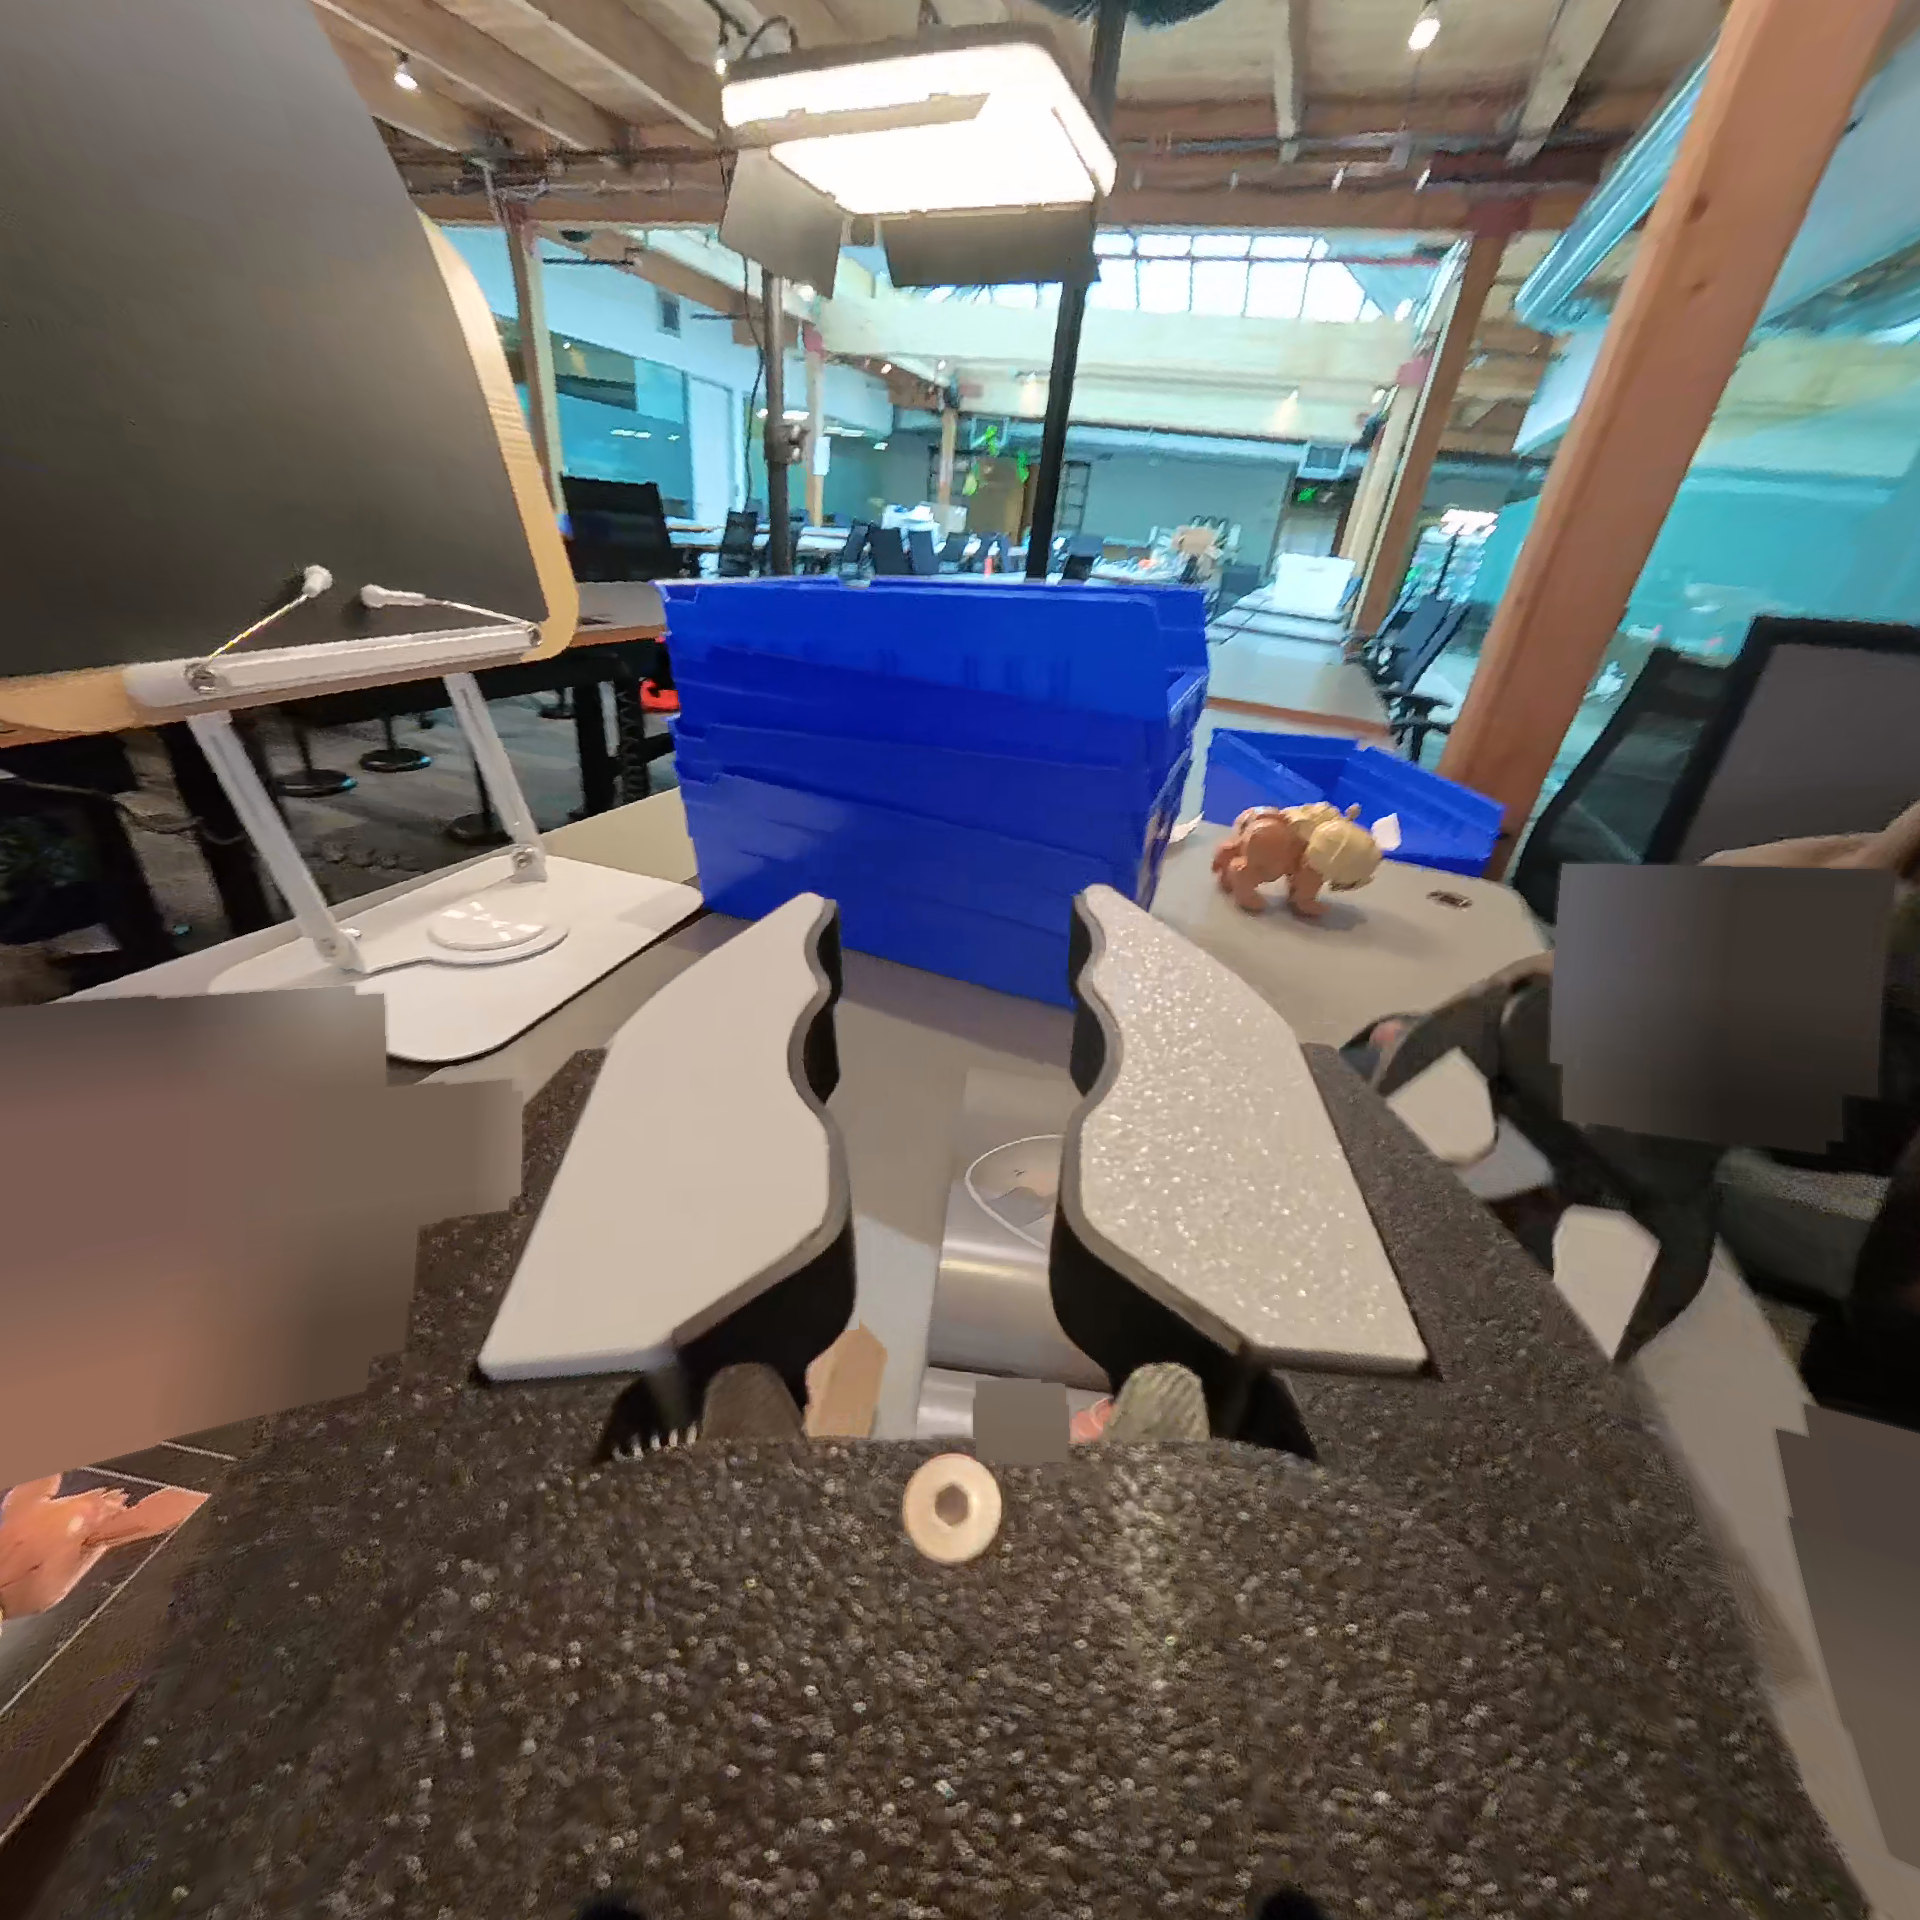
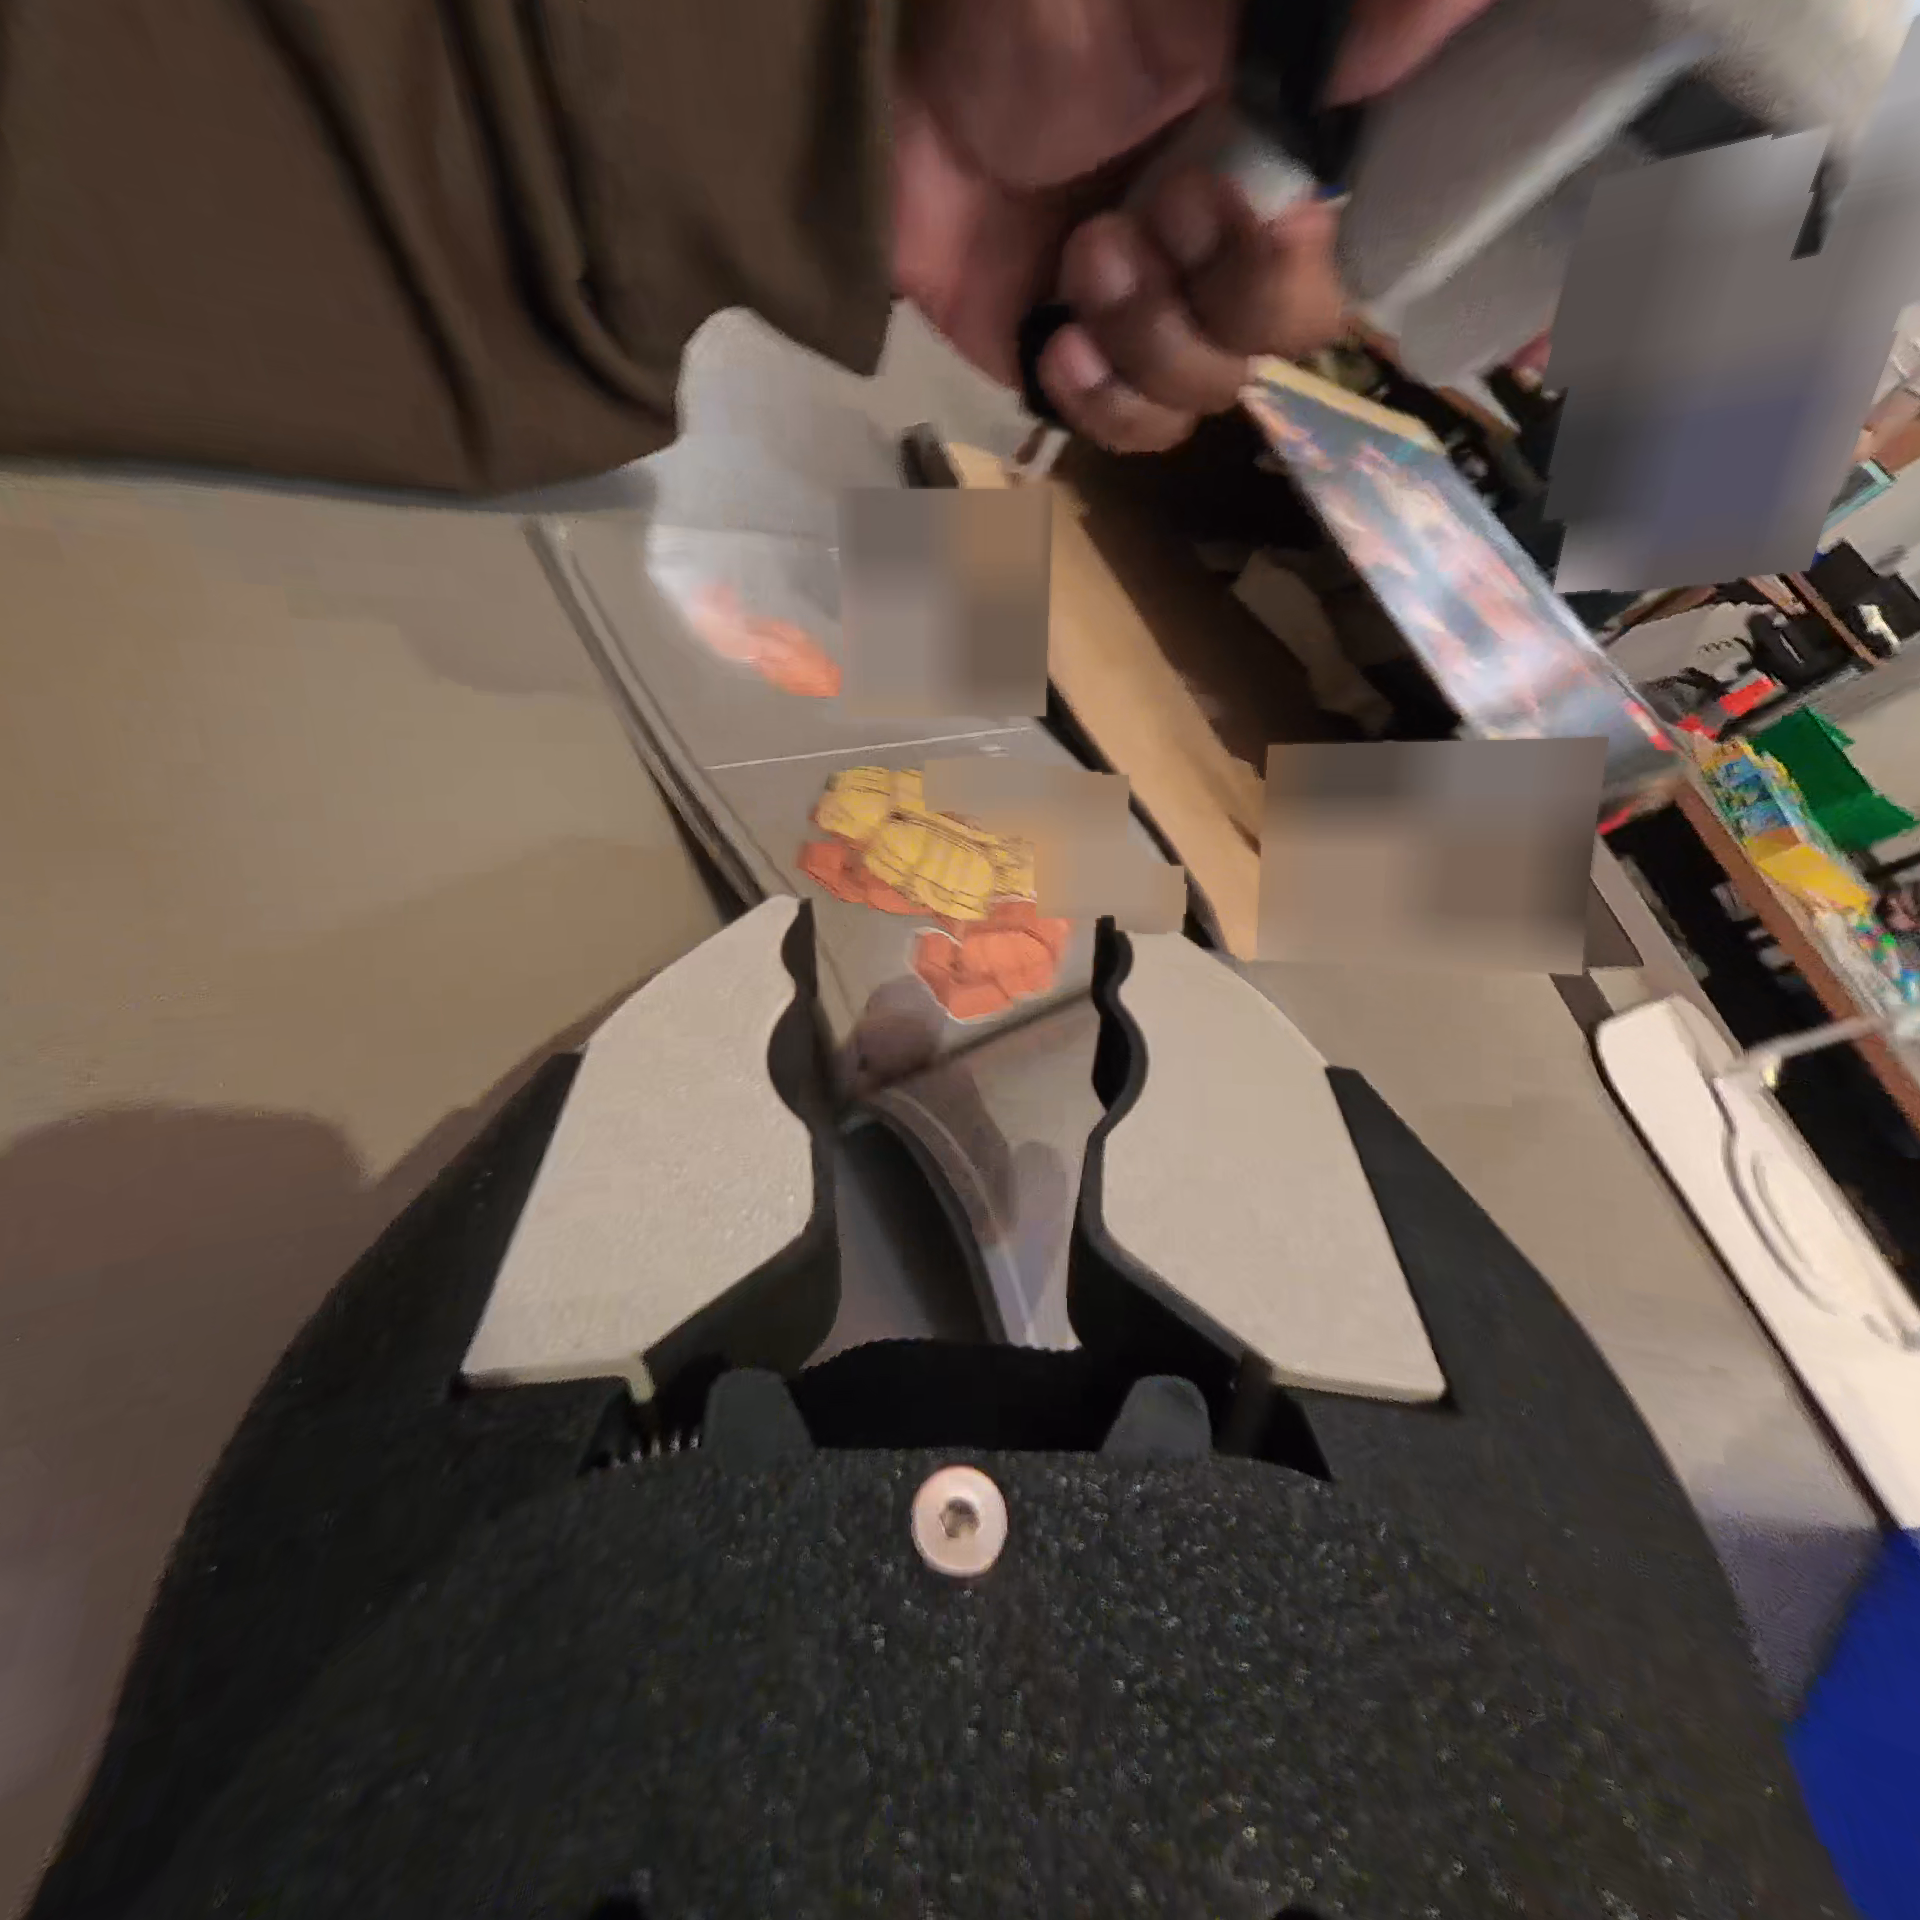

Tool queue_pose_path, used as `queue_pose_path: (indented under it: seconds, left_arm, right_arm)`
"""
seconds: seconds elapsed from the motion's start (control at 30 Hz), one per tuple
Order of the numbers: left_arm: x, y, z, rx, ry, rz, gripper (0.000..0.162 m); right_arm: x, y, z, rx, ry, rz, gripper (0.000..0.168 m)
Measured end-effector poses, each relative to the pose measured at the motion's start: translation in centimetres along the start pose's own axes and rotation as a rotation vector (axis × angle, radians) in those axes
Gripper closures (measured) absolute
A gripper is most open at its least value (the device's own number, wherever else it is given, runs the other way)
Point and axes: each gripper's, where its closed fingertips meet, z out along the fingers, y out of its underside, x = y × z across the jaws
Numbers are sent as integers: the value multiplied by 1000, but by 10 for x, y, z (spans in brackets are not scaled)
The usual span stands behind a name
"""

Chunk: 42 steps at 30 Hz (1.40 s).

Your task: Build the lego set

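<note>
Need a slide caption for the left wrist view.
Open left gripper faces stacked blue bins; small brown lego animal stands on the grey table beside them.

No writing can be read; the open instruction booklet [image 2: 935, 831] shows only blurred coloured pictures.

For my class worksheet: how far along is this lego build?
Done: a brown and tan lego animal stands on the table beside the stacked blue bins. In hand: nothing; left gripper and right gripper are open, over the instruction booklet. What remains is unclear.
</note>
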Motion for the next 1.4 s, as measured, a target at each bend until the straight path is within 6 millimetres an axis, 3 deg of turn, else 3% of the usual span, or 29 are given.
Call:
queue_pose_path:
  seconds: [0.13,0.23,0.33,0.47,0.57,0.7,0.87,1.4]
  left_arm:
    - [3,19,18,-89,-66,129,120]
    - [22,35,39,-154,-75,268,124]
    - [63,48,64,-158,-12,374,141]
    - [130,76,98,-141,125,382,160]
    - [173,108,114,-195,220,367,162]
    - [217,144,119,-299,378,279,162]
    - [239,156,118,-369,424,75,161]
    - [221,154,123,-392,363,-110,160]
  right_arm:
    - [48,17,-32,99,98,182,131]
    - [81,36,-56,145,167,283,150]
    - [104,60,-74,135,207,349,161]
    - [119,89,-89,76,237,393,168]
    - [120,99,-95,41,233,404,168]
    - [115,102,-98,20,210,412,168]
    - [110,102,-98,3,191,382,168]
    - [106,105,-95,-36,199,332,166]
